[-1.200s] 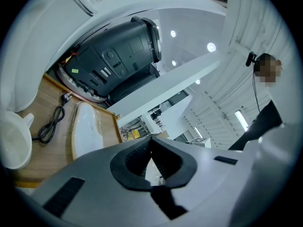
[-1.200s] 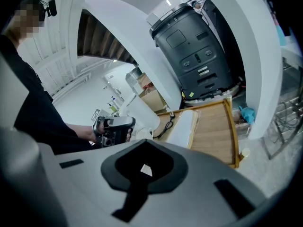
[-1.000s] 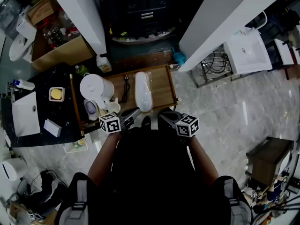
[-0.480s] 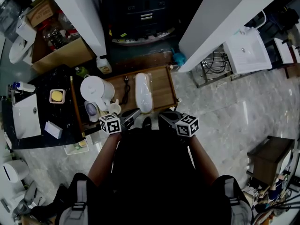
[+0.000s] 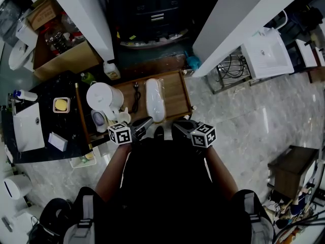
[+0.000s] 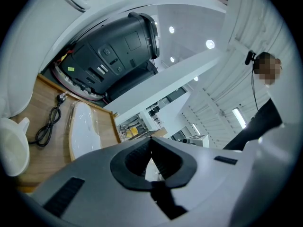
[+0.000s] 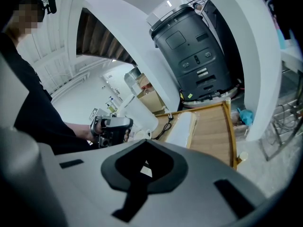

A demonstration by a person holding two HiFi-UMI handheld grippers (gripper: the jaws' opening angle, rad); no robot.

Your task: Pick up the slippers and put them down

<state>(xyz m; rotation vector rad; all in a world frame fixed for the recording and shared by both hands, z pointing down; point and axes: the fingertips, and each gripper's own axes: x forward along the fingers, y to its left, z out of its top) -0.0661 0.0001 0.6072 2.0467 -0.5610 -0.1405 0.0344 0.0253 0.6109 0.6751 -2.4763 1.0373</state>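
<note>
**Wooden tray table: slippers lying flat, both grippers empty**

Tiled floor (image 5: 244,121), wooden tray table (image 5: 175,93) right in front of me. The plastic-wrapped white slippers (image 5: 155,99) lie flat mid-tray, just right of a black power cable (image 5: 135,96).

My left gripper (image 5: 149,121) and right gripper (image 5: 175,126) hover at the tray's near edge, short of the slippers. Both have their jaws together with nothing between them.

Progress: this fits slippers waiting for a pick, or slippers already set back down. I can't tell which.

A white kettle (image 5: 104,95) stands at the tray's left end, with a small cup (image 5: 122,117) close by my left gripper, so that side is tight. Right of the slippers is bare wood. A dark machine (image 5: 152,11) sits beyond the tray, out of the way.
</note>
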